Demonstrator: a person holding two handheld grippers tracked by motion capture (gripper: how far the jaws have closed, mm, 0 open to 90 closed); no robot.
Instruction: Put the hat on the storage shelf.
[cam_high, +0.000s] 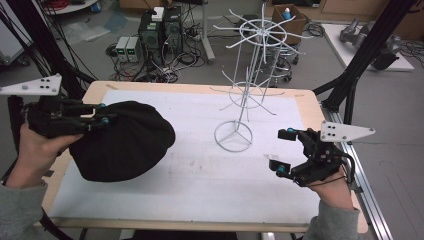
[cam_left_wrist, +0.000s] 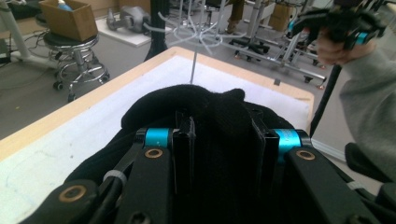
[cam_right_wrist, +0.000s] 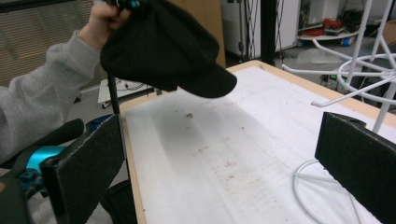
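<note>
A black cap (cam_high: 125, 142) hangs lifted over the table's left side, its brim pointing right. My left gripper (cam_high: 104, 114) is shut on the cap's edge; in the left gripper view the black fabric (cam_left_wrist: 210, 107) is pinched between the two jaws. My right gripper (cam_high: 281, 150) stands open near the table's right edge with nothing between its pads (cam_right_wrist: 88, 163). A white wire rack (cam_high: 247, 90) with several hook arms stands on a ring base at mid-table, left of and beyond the right gripper. In the right gripper view the cap (cam_right_wrist: 163, 46) hangs above the mat and the rack (cam_right_wrist: 364, 70) stands at right.
A white mat (cam_high: 200, 170) covers the wooden table. Black frame legs (cam_high: 360, 65) rise at the right and left edges. Computers and cables (cam_high: 160, 35) sit on the floor behind, and a cardboard box (cam_high: 290, 17) rests on a stool.
</note>
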